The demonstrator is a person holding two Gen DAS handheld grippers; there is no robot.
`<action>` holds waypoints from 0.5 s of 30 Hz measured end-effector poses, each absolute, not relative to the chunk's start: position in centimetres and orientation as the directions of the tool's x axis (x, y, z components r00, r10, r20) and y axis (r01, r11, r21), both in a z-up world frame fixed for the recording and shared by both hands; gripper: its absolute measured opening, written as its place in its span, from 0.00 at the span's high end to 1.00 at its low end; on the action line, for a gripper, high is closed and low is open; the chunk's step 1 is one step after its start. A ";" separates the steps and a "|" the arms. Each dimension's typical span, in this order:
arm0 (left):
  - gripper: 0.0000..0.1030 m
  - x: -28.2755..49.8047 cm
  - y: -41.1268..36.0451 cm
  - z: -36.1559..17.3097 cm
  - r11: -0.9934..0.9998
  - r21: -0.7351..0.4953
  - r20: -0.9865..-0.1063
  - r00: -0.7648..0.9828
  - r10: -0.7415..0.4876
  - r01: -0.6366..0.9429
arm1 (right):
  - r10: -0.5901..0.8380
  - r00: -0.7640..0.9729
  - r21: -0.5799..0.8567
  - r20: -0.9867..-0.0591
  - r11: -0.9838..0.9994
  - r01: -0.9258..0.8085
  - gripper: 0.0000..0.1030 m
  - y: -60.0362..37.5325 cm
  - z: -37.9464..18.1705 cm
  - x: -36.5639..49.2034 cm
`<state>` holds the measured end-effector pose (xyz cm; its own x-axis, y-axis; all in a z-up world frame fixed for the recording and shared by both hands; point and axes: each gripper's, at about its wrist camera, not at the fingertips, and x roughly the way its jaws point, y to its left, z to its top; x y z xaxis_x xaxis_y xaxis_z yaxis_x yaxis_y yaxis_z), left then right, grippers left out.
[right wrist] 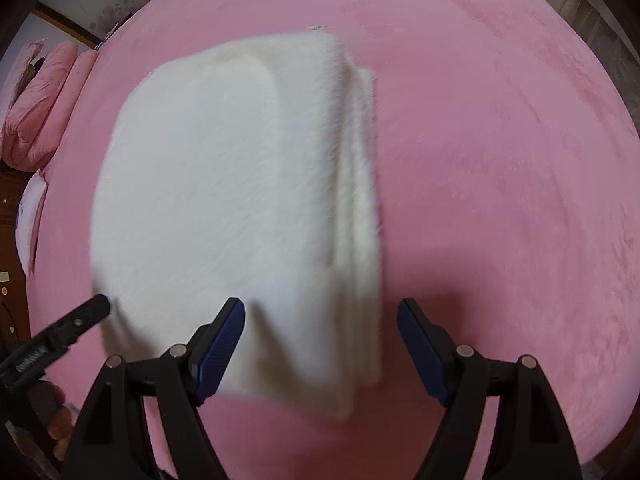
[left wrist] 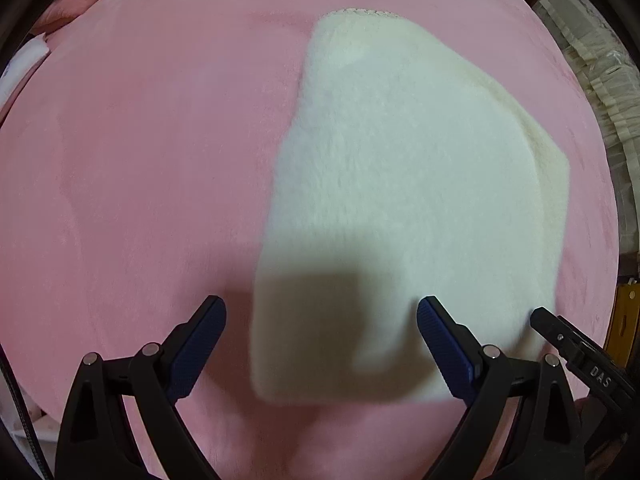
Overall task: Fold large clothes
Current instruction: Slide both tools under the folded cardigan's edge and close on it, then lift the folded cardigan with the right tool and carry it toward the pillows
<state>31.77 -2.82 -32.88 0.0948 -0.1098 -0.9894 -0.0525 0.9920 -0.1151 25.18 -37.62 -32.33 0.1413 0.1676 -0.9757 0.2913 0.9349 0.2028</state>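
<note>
Your left gripper (left wrist: 322,314) points down with its jaws spread wide and nothing between the blue pads (left wrist: 202,344), which stand apart from the cloth, one over pink, the other over the garment's near part. Your right gripper (right wrist: 320,316) hangs the same way, jaws wide and empty, straddling the near right edge of the folded white fleece garment (right wrist: 224,184). Each wrist view catches a black finger of the other gripper at its margin, just beside the garment's near corner. The garment lies folded in stacked layers on the pink bed cover (right wrist: 500,160), its layered edges showing along its right side in the right wrist view. Farther off, a bunched pink quilt (right wrist: 36,116) sits at the bed's far left edge, and pale ruffled fabric (left wrist: 592,68) shows past the right edge in the left wrist view.
</note>
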 end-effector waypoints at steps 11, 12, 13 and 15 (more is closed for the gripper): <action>0.05 37.1 -1.2 -37.1 0.914 -0.405 -0.904 0.150 -0.399 -0.008 | 0.568 0.346 0.663 -0.747 0.672 0.330 0.23 -43.4 -38.6 28.6; 0.04 37.6 -0.8 -37.9 0.895 -0.445 -0.887 0.146 -0.438 -0.015 | 0.586 0.353 0.683 -0.730 0.651 0.332 0.23 -43.4 -39.0 28.7; 0.02 37.9 -0.5 -38.7 0.879 -0.477 -0.872 0.134 -0.470 -0.020 | 0.602 0.361 0.701 -0.713 0.631 0.333 0.24 -43.4 -39.4 28.7; 0.01 38.8 0.1 -40.8 0.819 -0.570 -0.821 0.085 -0.565 -0.062 | 0.612 0.364 0.711 -0.702 0.624 0.325 0.28 -43.2 -39.6 28.6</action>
